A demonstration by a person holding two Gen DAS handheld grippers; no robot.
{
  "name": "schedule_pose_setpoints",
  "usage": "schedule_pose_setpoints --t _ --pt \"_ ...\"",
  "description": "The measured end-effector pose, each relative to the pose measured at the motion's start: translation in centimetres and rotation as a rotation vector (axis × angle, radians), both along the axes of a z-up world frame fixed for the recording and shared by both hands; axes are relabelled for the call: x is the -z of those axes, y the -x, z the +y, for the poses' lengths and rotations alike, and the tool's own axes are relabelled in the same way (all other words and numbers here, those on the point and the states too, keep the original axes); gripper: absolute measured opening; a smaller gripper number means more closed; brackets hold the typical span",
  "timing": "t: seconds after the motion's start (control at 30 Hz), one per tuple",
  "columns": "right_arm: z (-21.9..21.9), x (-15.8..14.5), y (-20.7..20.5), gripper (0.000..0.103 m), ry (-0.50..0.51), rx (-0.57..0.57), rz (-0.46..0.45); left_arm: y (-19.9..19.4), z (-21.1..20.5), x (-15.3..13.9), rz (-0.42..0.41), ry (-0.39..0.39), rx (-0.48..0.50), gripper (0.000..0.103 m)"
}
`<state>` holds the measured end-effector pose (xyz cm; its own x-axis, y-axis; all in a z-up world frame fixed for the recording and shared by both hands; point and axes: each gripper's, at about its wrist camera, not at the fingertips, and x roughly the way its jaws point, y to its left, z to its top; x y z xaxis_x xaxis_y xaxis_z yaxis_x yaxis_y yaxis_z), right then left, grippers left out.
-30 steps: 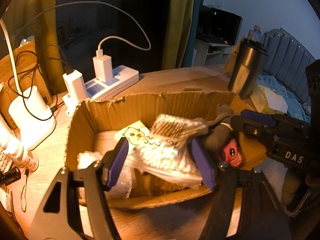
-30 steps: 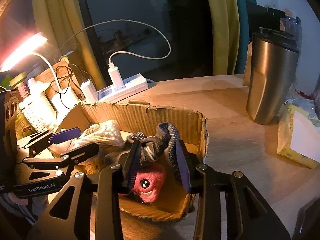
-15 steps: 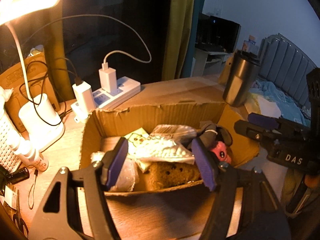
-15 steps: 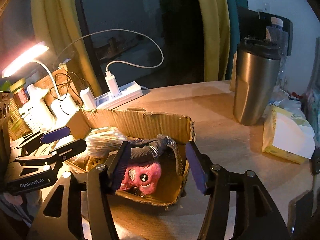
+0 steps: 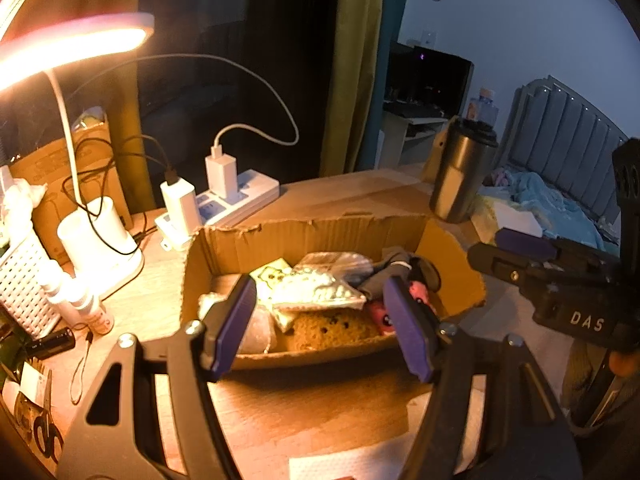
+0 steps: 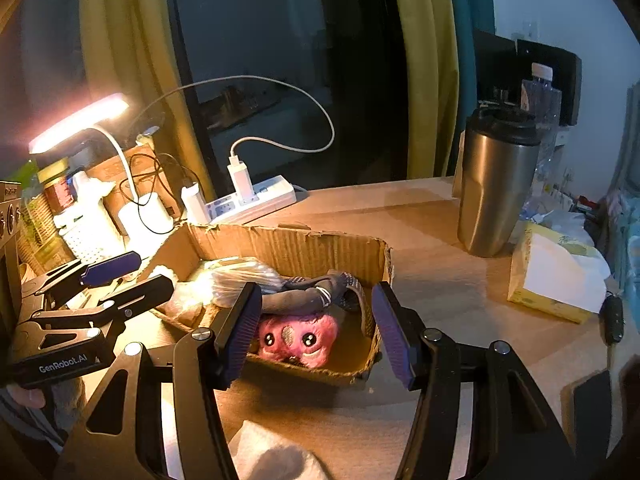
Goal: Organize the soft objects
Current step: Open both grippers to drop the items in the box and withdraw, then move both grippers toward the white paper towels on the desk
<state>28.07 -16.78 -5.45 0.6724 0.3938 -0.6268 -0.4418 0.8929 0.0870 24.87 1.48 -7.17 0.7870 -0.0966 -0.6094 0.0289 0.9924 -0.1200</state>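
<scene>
A torn cardboard box on the wooden desk holds the soft things. At its right end lies a pink plush toy with a grey dotted sock draped over it. A clear bag of white pieces rests on a brown knitted item. My left gripper hangs open in front of and above the box, holding nothing. My right gripper is also open and empty, above the box's near right corner.
A steel tumbler stands right of the box, with a tissue box and a key fob further right. Behind the box are a power strip with chargers and a lit desk lamp. A white paper towel lies near me.
Both grippers have drawn back and up from the box. The right jaws opened off the grey sock, which now lies on the plush. The bag has settled into the box.
</scene>
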Motion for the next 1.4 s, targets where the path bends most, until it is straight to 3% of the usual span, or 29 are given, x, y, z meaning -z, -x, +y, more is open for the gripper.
schedule_pose_setpoints --t 0.97,1.4 --pt "0.1 -3.6 9.0 0.060 0.013 -0.016 -0.084 9.0 -0.3 -3.8 -0.108 0.007 0.010 0.068" --pt "-0.1 -3.1 12.1 0.060 0.022 -0.017 -0.086 12.2 -0.5 -3.3 -0.107 0.015 0.012 0.068"
